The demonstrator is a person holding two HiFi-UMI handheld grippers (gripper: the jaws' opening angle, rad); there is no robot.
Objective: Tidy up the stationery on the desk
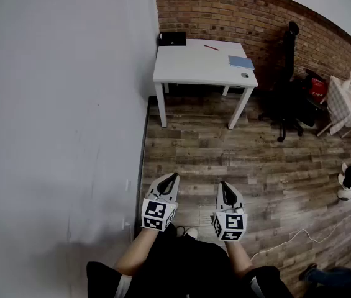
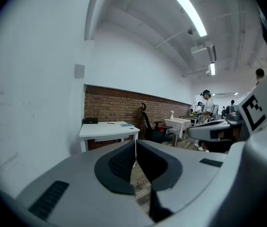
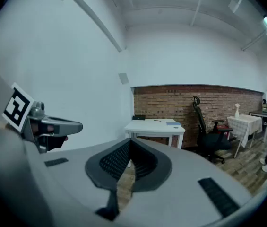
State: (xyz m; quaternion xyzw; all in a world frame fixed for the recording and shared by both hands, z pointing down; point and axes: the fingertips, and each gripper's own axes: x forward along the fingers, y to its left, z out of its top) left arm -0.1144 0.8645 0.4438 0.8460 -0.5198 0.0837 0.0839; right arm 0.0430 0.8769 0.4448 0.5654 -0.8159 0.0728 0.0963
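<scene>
Your left claw (image 1: 173, 177) is pressed shut, and nothing is between its jaws. Your right claw (image 1: 224, 186) is pressed shut too, and it is just as empty. You hold the two claws side by side, low in front of your body. Their tips point forward and a little down over the wood floor (image 1: 225, 154).

The white desk (image 1: 194, 67) is far ahead of both claws, well apart from them. It stands against the brick wall (image 1: 237, 11), with the white wall (image 1: 57, 104) on its left side.

The things to tidy all lie on the desk top, and neither claw touches any of them:
- A black box (image 1: 171, 38) sits at the far left corner, straight ahead of your left claw.
- A red pen (image 1: 211, 47) lies near the far edge, ahead of your right claw.
- A blue notebook (image 1: 241, 62) lies by the right edge, ahead of your right claw and a bit to its right.
- A small round thing (image 1: 245, 75) sits just beside the notebook, on the side closer to you. It is too small to tell what it is.

In the left gripper view, the desk shows just above the shut tips and a little to their left. In the right gripper view, it shows just above the shut tips and a little to their right.

A black office chair (image 1: 287, 98) stands to the right of the desk, far ahead of your right claw.
</scene>
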